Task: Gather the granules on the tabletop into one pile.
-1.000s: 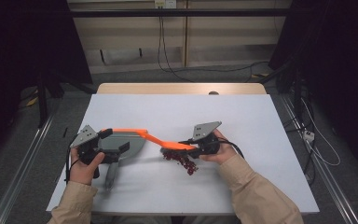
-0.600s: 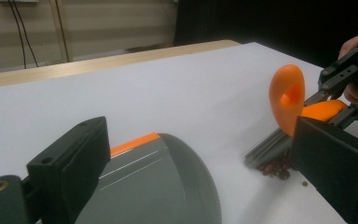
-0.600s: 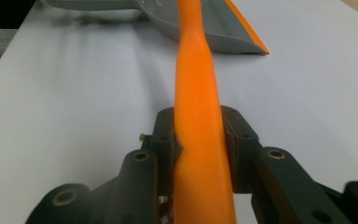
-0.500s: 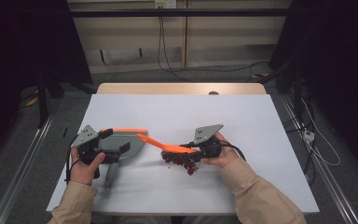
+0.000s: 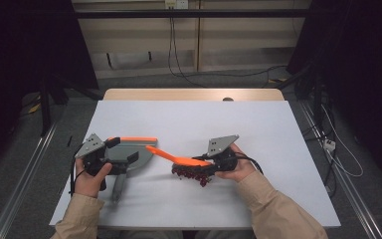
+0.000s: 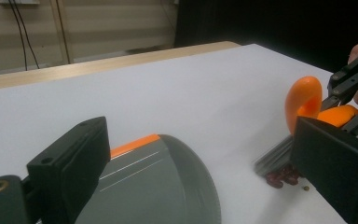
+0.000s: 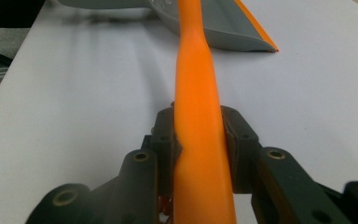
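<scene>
My right gripper (image 5: 208, 163) (image 7: 198, 126) is shut on the orange handle of a brush (image 5: 176, 157) (image 7: 196, 84), with its pads pressed on both sides. The brush's dark bristles (image 6: 274, 157) rest on the white table beside a small heap of red beans (image 5: 191, 173) (image 6: 282, 177). To the left lies a grey dustpan (image 5: 129, 152) (image 6: 158, 186) with an orange lip (image 5: 132, 140). My left gripper (image 5: 122, 149) (image 6: 203, 140) straddles the pan with its jaws wide apart. The right jaw stands clear of the pan's edge. The brush handle's tip points at the pan.
The white table (image 5: 258, 124) has bare room at the far side and to the right. The dustpan's grey handle (image 5: 117, 188) reaches toward the near edge. Beyond the table are a wooden strip (image 5: 194, 94), cables and dark floor.
My right gripper has shifted slightly toward the near edge with the brush, and the handle's tip has swung a little left toward the dustpan. The left gripper and the pan have stayed put.
</scene>
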